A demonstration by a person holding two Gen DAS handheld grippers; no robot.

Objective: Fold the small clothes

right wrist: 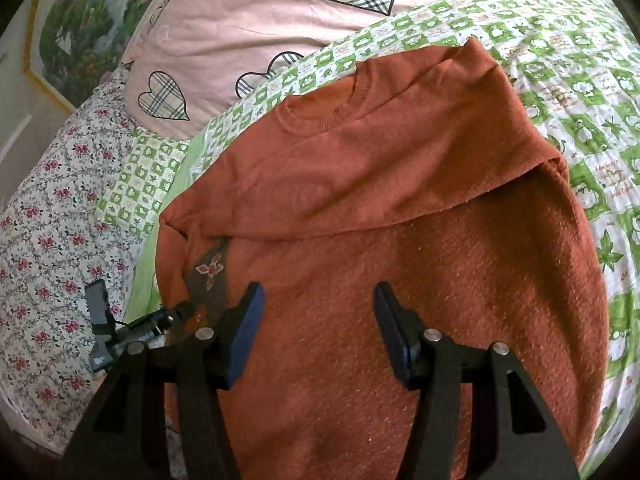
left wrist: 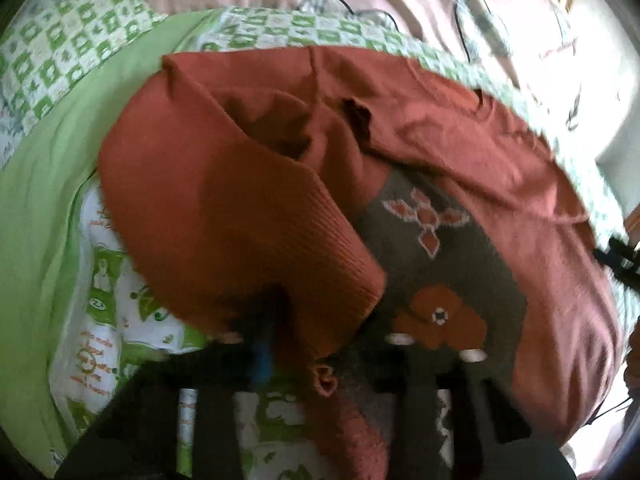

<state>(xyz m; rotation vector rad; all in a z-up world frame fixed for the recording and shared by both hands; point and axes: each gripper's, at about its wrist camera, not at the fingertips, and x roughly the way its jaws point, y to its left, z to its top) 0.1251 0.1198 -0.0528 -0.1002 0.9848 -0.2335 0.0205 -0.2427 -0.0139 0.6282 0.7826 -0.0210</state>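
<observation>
A small rust-orange knit sweater point(right wrist: 400, 208) lies on a green-and-white patterned bedspread point(right wrist: 560, 80), neckline at the far end. Its front has a grey panel with orange flowers point(left wrist: 440, 264). In the left wrist view, my left gripper point(left wrist: 280, 332) is shut on the ribbed hem of the sweater point(left wrist: 256, 248) and holds it lifted and folded over the body; the fingertips are mostly hidden by the cloth. In the right wrist view, my right gripper point(right wrist: 318, 328) is open and empty just above the sweater's lower part. The left gripper point(right wrist: 132, 328) shows at the sweater's left edge.
A pink duvet with checked hearts point(right wrist: 260, 20) lies beyond the sweater. A floral sheet point(right wrist: 52, 240) lies to the left. A plain green cloth point(left wrist: 60, 168) lies under the sweater's left side. A framed picture point(right wrist: 80, 32) stands at far left.
</observation>
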